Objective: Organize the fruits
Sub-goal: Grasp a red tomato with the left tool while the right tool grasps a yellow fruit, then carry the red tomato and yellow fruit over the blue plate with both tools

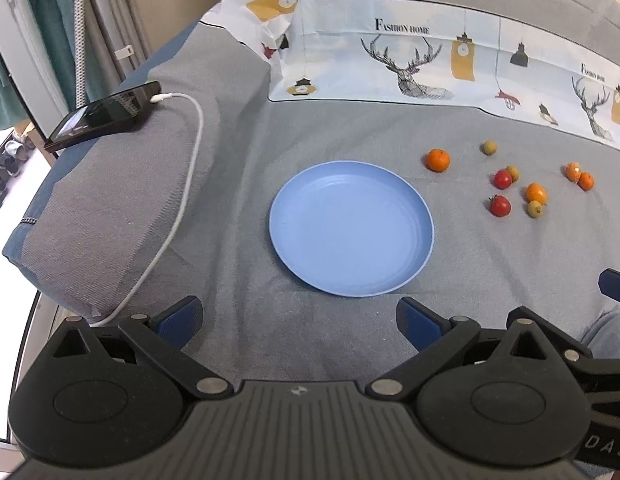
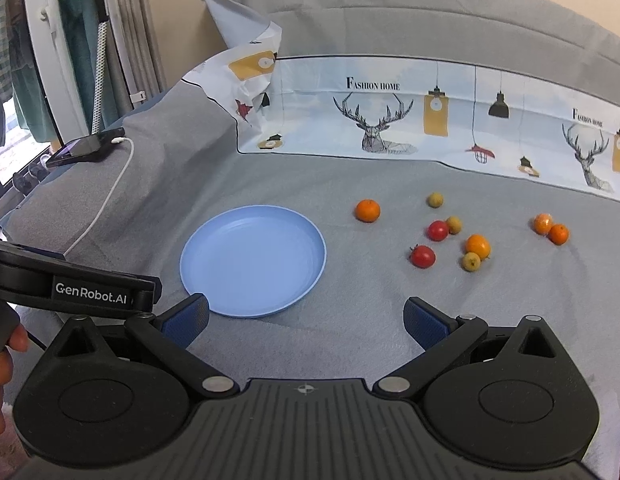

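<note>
the left gripper (image 1: 300,320) hovers low over the grey cloth (image 1: 238,184), jaws spread wide and holding nothing; the right gripper (image 2: 306,320) hangs beside it with its jaws likewise released and empty; the blue plate (image 1: 351,268) lies bare on the cloth just ahead of both; the fruits sit scattered to the right of the plate, well apart from it: an orange (image 1: 437,160) nearest, two red tomatoes (image 1: 499,205) close together, small yellow-green fruits (image 1: 534,209) among them, and a pair of oranges touching (image 1: 579,176) farthest right; a phone (image 1: 104,116) on a white cable (image 1: 190,160) rests on the raised fold at left.
</note>
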Demonstrator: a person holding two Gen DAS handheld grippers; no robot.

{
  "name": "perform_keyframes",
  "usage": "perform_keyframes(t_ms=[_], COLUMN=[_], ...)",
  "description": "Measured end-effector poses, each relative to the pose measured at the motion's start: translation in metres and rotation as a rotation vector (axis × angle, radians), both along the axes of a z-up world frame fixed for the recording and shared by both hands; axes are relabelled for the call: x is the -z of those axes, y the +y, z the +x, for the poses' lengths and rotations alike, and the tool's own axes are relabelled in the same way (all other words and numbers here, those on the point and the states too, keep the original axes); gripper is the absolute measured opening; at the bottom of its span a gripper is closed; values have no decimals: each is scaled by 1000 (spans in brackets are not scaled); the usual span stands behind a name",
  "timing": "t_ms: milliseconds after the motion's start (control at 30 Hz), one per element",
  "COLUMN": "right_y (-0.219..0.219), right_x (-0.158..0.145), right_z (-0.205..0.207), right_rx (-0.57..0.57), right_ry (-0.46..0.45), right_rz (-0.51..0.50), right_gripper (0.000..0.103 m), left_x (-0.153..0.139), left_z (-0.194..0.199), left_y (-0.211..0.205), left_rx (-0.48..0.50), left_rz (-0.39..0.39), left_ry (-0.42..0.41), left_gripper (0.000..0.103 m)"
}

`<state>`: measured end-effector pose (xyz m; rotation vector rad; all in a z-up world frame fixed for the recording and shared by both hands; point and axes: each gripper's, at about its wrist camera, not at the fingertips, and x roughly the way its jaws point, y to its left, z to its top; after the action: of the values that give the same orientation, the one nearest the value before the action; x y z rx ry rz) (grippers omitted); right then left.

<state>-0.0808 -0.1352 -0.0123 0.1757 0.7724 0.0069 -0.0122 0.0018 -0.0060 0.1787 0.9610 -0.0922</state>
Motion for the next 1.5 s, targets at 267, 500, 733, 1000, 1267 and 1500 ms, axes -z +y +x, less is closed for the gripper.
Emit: perform_keyframes(t_ms=[267,500,733,1000,1267,1500], right_y=[-66,-195,-344,-479,-535,-515], right_x=[-8,16,71,155,220,219], right_z=[-1,-11,-9,33,72,68], right_rx=[206,574,932,1079,1121,1091], right_ry=[-120,-102,-69,-8,140,102], right_rz=[-26,-9,23,34,-48,-143], right_gripper=[103,103,103,102,87,26], left_x=[4,19,63,117,155,145], left_z=[19,57,108,156,191,185], left_y=[-36,-120,-203,-258,-269,-268], left_rx=[56,131,144,156,128,210], left_rz=[-57,-115,-142,-47,-54,-61], left_ry=[75,148,173,223,280,232], left_gripper=[103,103,103,103,82,39])
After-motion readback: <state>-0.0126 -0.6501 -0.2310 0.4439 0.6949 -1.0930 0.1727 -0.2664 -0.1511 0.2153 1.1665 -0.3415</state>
